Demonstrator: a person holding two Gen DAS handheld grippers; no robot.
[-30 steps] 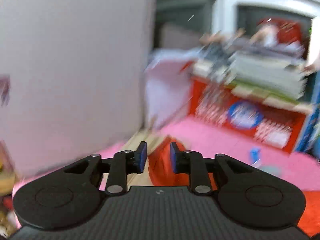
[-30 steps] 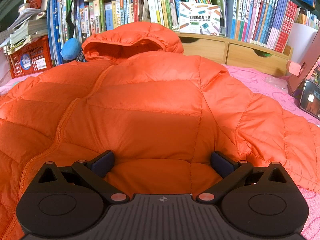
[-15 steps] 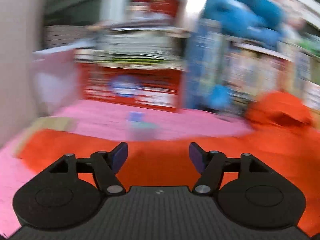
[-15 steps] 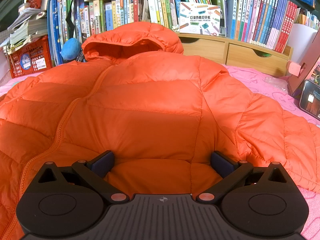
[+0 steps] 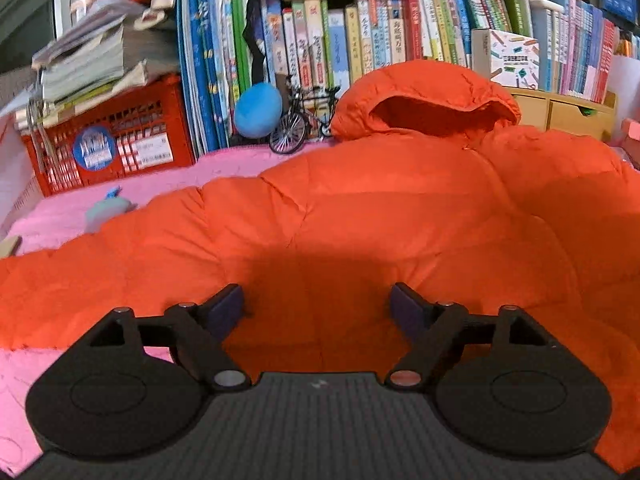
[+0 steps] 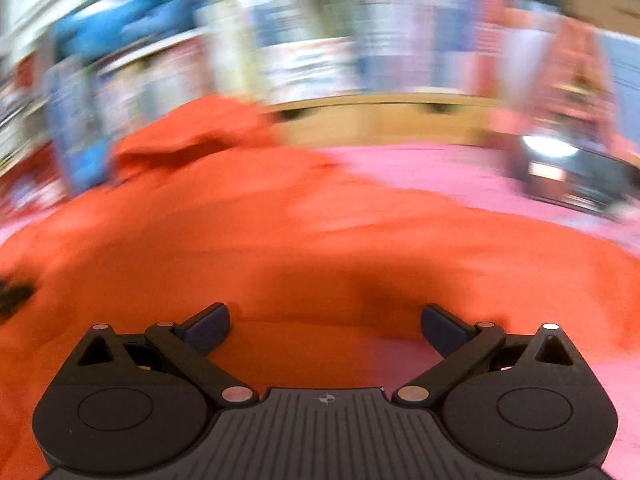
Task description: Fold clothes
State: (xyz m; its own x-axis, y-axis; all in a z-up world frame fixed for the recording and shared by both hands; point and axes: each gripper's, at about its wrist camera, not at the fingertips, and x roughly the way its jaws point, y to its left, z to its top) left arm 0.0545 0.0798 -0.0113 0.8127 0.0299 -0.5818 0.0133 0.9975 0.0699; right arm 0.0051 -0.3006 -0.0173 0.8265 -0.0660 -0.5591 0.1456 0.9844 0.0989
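Both tongs stand spread with nothing pinched. Left gripper (image 5: 318,306) hangs over the near edge of the jacket (image 5: 384,216), its jaws having just been opening, bare fabric showing between the pads and none of it gripped. Right gripper (image 6: 325,326) is likewise released, wide apart over the jacket (image 6: 280,248) where orange meets pink; that view is badly smeared, so fine detail is lost.

Jacket — orange, puffy, hooded — lies spread flat, front up, on the pink cover (image 5: 168,176), hood (image 5: 424,100) toward the bookshelf. Laid out like this, probably so sleeves and sides can be turned inward; no fold looks made yet. Open tongs over the hem suggest each is about to choose a hold.

Outward: a small pale toy (image 5: 106,210) rests on the cover, just beside the left sleeve. A model bicycle (image 5: 298,120) and a blue ball (image 5: 258,110) stand at the foot of the books (image 5: 320,40).

Containers — a red crate (image 5: 116,136) at far left, with a round blue sticker and white labels on its front; loose papers (image 5: 88,56) are stacked on top, contents below not readable. Wooden drawers (image 5: 560,112) sit shut behind the hood.
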